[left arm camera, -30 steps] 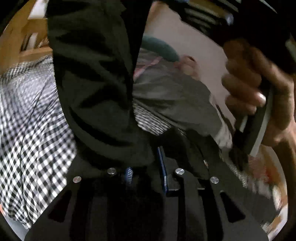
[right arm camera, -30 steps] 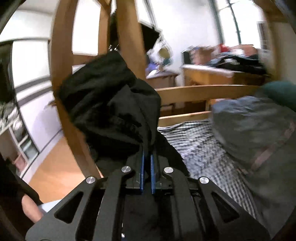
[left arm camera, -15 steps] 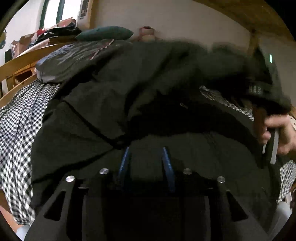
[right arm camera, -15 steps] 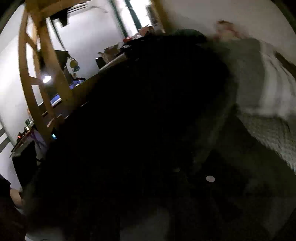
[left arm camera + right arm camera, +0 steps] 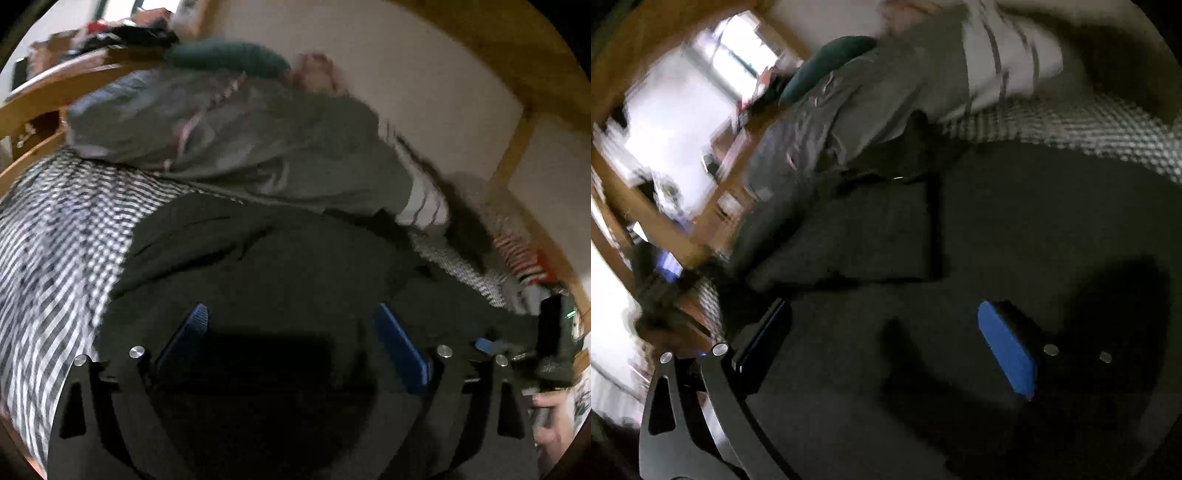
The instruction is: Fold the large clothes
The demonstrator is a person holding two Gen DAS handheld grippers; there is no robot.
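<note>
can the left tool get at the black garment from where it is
Probably yes: the left tool is open directly over the black garment spread on the checked sheet, with nothing between them.

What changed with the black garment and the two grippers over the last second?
The black garment went from hanging bunched in both shut grippers to lying spread on the checked bedsheet. The left gripper and right gripper have both let go and opened. The grey bedding behind stayed put.
</note>
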